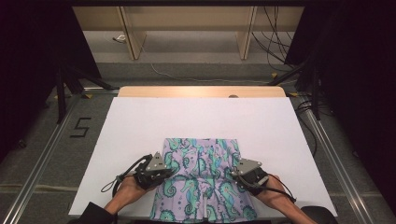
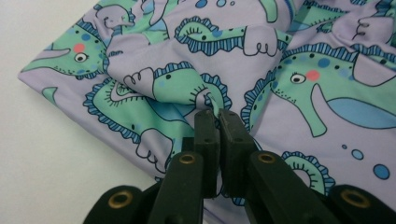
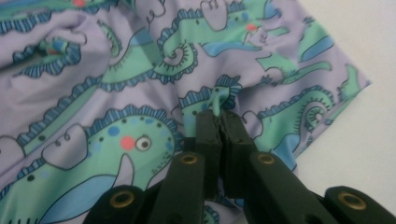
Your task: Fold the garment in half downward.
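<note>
— So, how many things are on the desk [image 1: 140, 121]?

— One garment [image 1: 201, 179], lilac with a teal seahorse print, lying at the near edge of the white desk, partly folded and rumpled in the middle. One white sheet covers the desk top.

— And the claws?

— Two. The left claw [image 2: 217, 114] is pinched together on a small fold of the fabric near the garment's left edge. The right claw [image 3: 218, 114] is clamped on another raised pinch of cloth near its right edge.

— Hands?

— Two, one behind each claw, coming in from the near side.
</note>
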Demonstrator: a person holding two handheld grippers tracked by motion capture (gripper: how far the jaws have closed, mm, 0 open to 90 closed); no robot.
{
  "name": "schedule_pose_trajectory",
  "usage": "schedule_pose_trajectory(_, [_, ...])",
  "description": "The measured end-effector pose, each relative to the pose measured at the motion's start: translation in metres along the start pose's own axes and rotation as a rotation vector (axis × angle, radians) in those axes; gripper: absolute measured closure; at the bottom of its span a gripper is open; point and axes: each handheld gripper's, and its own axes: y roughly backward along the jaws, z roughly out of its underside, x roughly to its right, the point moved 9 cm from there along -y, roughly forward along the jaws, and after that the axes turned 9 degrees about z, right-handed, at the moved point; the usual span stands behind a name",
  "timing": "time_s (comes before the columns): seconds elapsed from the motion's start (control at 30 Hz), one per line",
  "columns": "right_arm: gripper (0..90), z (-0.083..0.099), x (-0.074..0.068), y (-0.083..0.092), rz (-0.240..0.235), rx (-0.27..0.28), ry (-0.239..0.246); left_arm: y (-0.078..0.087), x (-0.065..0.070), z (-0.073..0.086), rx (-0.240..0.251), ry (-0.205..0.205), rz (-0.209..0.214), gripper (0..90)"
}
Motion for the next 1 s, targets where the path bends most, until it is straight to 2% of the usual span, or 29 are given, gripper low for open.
schedule_pose_trajectory(0.17, [87.7,0.007,-0.006,-0.005,-0.003,-0.036,0.035,-0.001,0.001,0.002,-0.014,-0.011,-0.001,86.0])
schedule_pose_trajectory(0.27, [87.3,0.008,-0.008,-0.007,-0.012,-0.05,0.034,-0.002,0.001,0.003,-0.021,-0.012,0.001,85.8])
schedule_pose_trajectory(0.37, [85.6,0.009,-0.008,-0.007,-0.014,-0.056,0.022,-0.002,0.002,0.003,-0.011,0.006,0.009,84.1])
schedule_pose_trajectory(0.43, [84.0,0.01,-0.007,-0.008,-0.023,-0.057,0.01,-0.002,0.002,0.003,-0.01,0.01,0.021,80.2])
schedule_pose_trajectory(0.47, [79.5,0.01,-0.007,-0.008,-0.028,-0.06,0.004,-0.002,0.004,0.002,-0.004,0.015,0.032,74.8])
schedule_pose_trajectory(0.5, [73.0,0.009,-0.008,-0.008,-0.039,-0.067,-0.013,0.0,0.005,0.0,0.002,0.014,0.042,67.0])
schedule_pose_trajectory(0.57, [63.0,0.008,-0.006,-0.007,-0.032,-0.076,-0.028,0.005,0.005,-0.006,0.041,0.02,0.022,55.9])
schedule_pose_trajectory(0.6, [59.3,0.006,-0.004,-0.005,-0.032,-0.062,-0.042,0.008,0.004,-0.008,0.056,0.03,0.017,50.6])
schedule_pose_trajectory(0.67, [50.3,-0.001,0.001,0.0,-0.063,-0.02,-0.101,0.013,0.003,-0.014,0.096,0.058,0.017,42.8])
schedule_pose_trajectory(0.77, [41.5,-0.013,0.01,0.011,-0.085,0.06,-0.183,0.022,-0.003,-0.025,0.165,0.106,0.009,37.3])
schedule_pose_trajectory(0.87, [37.0,-0.027,0.022,0.02,-0.097,0.135,-0.269,0.026,-0.01,-0.034,0.197,0.158,-0.012,32.0])
schedule_pose_trajectory(0.93, [35.5,-0.031,0.027,0.021,-0.103,0.151,-0.295,0.027,-0.016,-0.037,0.198,0.177,-0.037,29.4])
schedule_pose_trajectory(1.0, [33.2,-0.034,0.031,0.018,-0.099,0.146,-0.297,0.027,-0.021,-0.041,0.205,0.205,-0.05,26.3])
